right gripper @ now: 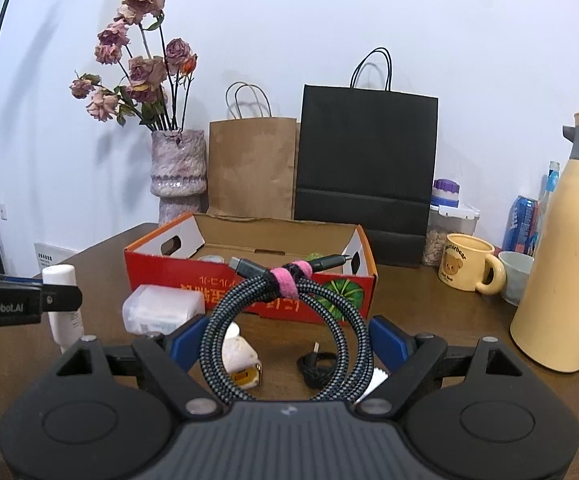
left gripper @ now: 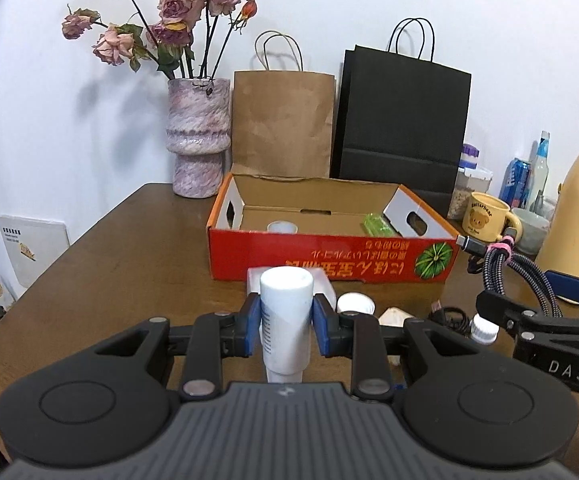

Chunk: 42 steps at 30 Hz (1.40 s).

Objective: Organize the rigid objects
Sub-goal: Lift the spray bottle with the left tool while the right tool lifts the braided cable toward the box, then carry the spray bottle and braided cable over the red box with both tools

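Left gripper [left gripper: 286,322] clamps white tube [left gripper: 285,320]; right gripper [right gripper: 289,338] grips coiled cable [right gripper: 285,320] (pink strap).

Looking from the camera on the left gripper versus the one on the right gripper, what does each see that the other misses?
Only the left wrist view shows the green item lying inside the red box and the white tube clamped in the left gripper.

Only the right wrist view shows the whole braided cable coil between the right gripper's blue pads, and the small black cable and white charger on the table beneath it.

Both show the red box, vase of dried roses, paper bags, bear mug and yellow flask.
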Each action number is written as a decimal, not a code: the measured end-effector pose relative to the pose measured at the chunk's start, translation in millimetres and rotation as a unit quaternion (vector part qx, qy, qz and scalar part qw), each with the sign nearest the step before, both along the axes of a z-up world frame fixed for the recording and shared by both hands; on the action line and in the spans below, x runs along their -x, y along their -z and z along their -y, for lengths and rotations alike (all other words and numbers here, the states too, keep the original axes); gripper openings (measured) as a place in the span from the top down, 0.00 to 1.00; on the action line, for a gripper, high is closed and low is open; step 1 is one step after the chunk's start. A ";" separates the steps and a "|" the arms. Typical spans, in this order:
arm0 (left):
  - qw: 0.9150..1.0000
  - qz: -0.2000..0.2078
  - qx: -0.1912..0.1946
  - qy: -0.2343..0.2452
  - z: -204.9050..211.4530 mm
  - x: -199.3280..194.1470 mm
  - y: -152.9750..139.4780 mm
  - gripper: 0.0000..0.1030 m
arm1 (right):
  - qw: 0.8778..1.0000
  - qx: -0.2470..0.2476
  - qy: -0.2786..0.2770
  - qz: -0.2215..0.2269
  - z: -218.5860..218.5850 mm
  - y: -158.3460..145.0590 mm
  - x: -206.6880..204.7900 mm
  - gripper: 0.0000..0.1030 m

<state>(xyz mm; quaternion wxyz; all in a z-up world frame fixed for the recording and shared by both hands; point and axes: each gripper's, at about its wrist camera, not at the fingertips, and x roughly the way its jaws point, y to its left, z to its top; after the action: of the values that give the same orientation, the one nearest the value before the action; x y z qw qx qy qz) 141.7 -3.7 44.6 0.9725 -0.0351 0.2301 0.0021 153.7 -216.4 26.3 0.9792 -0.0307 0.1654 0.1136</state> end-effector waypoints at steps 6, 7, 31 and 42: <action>1.000 0.008 0.005 -0.005 -0.8 -18.0 -8.9 0.73 | 1.000 0.001 0.000 0.010 -4.3 -9.9 -14.1 0.17; 1.000 0.009 0.006 -0.006 -0.6 -21.2 -10.6 0.73 | 1.000 0.000 0.000 0.011 -5.2 -11.6 -16.3 0.17; 0.999 0.035 0.029 -0.026 -0.7 -93.9 -31.8 0.73 | 1.000 -0.023 0.003 0.014 -21.2 -25.5 -93.9 0.17; 0.998 0.036 0.033 -0.040 -2.1 -128.3 -34.5 0.73 | 1.000 -0.029 0.006 0.012 -25.5 -28.9 -130.2 0.17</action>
<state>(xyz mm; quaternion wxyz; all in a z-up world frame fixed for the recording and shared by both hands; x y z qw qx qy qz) 270.0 -1.7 79.1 0.9776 -0.0768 0.1936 0.0317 283.9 -190.9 55.2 0.9822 -0.0031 0.1505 0.1125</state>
